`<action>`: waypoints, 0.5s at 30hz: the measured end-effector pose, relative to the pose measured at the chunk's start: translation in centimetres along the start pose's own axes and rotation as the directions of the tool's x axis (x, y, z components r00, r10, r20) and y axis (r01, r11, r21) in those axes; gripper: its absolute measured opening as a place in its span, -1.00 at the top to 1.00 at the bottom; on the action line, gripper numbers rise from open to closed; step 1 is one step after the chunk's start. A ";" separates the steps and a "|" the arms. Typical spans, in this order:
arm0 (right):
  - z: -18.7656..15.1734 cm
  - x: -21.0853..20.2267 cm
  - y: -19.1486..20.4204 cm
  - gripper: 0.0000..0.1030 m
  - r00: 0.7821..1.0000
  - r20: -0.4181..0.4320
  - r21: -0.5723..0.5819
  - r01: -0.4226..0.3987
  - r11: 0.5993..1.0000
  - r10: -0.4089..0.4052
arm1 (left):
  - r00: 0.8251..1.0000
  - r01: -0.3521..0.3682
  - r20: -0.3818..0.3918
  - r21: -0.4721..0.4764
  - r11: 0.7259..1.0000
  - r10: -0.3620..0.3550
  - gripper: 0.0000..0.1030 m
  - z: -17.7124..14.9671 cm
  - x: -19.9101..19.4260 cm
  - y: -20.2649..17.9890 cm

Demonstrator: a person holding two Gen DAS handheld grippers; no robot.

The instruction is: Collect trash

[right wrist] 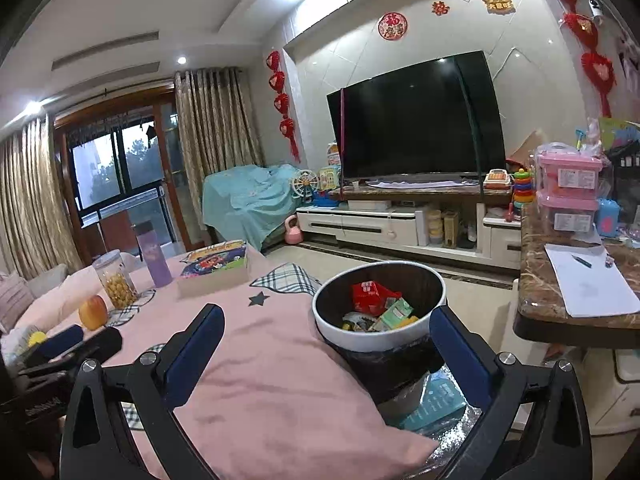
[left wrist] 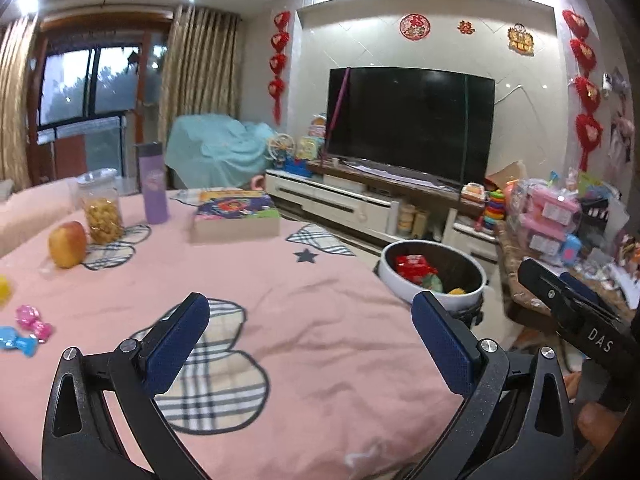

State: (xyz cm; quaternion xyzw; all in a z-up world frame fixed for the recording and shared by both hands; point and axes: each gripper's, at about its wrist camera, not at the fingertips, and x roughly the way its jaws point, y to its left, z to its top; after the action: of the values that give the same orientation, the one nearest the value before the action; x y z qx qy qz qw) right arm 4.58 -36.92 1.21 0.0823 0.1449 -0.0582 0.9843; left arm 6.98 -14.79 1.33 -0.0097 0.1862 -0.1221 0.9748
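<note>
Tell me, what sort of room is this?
Most likely a family living room: a large television on a low white cabinet, curtains beside a glass balcony door, children's toys around, and a pink-covered table with a waste bin beside it.

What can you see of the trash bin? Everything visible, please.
The trash bin is round with a white rim and a dark inner wall, standing upright and open, no lid visible. It sits just off the edge of the pink cloth. Inside lie red and green wrappers plus other scraps. Neither gripper touches it.
</note>
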 end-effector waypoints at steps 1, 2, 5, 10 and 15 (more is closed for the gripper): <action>-0.3 0.0 0.1 -1.00 1.000 0.002 0.000 0.000 1.000 0.000 | 1.000 -0.013 0.001 0.008 1.000 0.013 -1.00 -0.2 0.0 0.0; -0.7 0.1 0.2 -1.00 1.000 0.001 0.000 0.000 1.000 0.000 | 1.000 -0.028 -0.001 0.017 0.999 0.028 -1.00 -0.5 0.0 0.0; -1.4 0.1 0.7 -1.00 1.000 -0.004 -0.011 0.001 1.000 -0.001 | 0.999 -0.039 -0.006 0.024 0.999 0.039 -1.00 -0.9 -0.1 0.1; -1.9 0.0 1.3 -1.00 1.000 0.008 -0.033 0.001 0.999 0.000 | 0.998 -0.069 0.005 0.034 0.997 0.069 -1.00 -1.1 -0.4 0.4; -2.2 -0.3 1.5 -1.00 1.000 0.020 -0.036 -0.003 0.999 0.004 | 0.996 -0.089 0.017 0.023 0.996 0.088 -1.00 -1.2 -0.8 0.9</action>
State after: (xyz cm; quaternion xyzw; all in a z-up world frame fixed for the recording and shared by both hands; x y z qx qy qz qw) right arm 3.86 -35.05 -0.51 0.0642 0.1360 -0.0545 0.9871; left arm 6.07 -13.74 0.44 0.0093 0.1775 -0.0809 0.9808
